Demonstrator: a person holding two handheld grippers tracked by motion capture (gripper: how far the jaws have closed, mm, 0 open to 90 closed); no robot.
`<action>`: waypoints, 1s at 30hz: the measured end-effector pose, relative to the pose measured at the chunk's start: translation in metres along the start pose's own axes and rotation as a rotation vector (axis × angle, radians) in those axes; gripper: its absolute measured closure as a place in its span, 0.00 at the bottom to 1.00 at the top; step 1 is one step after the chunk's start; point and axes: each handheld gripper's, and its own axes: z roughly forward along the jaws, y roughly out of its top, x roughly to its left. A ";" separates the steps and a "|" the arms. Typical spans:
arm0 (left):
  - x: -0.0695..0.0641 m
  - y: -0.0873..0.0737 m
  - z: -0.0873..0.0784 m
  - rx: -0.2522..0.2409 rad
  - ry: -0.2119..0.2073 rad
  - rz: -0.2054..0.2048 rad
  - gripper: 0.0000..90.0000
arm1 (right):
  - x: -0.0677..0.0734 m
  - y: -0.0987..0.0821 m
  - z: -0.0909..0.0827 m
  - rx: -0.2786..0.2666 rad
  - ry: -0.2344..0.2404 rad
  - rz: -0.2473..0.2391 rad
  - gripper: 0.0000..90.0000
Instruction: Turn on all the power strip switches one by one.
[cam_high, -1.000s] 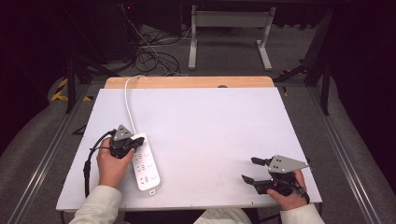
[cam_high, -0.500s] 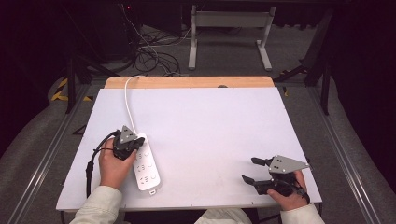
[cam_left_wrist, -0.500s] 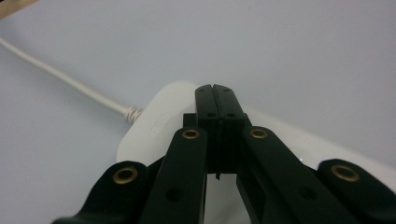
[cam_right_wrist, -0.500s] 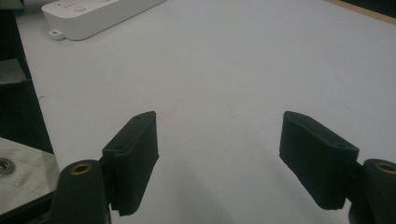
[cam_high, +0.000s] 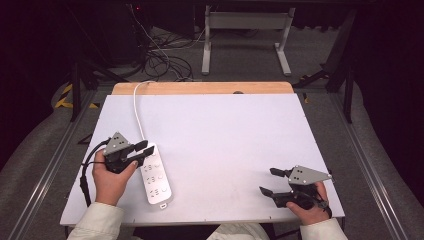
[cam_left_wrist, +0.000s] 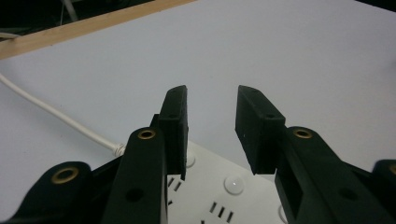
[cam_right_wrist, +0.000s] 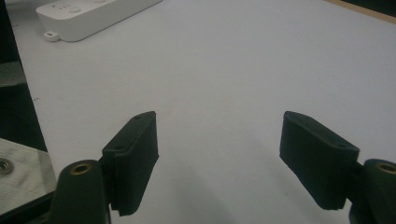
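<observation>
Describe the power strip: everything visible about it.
The power strip is a long white block with rounded corners, plastic by its look. It lies flat on the table near the front left edge. Its top carries slotted sockets and round white buttons. A white cord leaves its far end and runs over the table's back edge. The left gripper hovers above that far end, jaws just opened, nothing between them; contact cannot be told.
</observation>
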 end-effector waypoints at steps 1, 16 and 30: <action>-0.001 0.001 -0.004 0.002 -0.010 0.002 0.71 | 0.000 0.000 0.000 -0.001 0.002 0.001 0.32; -0.009 0.002 -0.038 -0.121 -0.015 0.044 0.21 | 0.000 0.000 -0.001 -0.003 0.000 -0.001 0.32; -0.006 -0.035 -0.065 -0.153 -0.017 0.066 0.21 | 0.000 0.000 -0.001 -0.003 -0.002 -0.003 0.32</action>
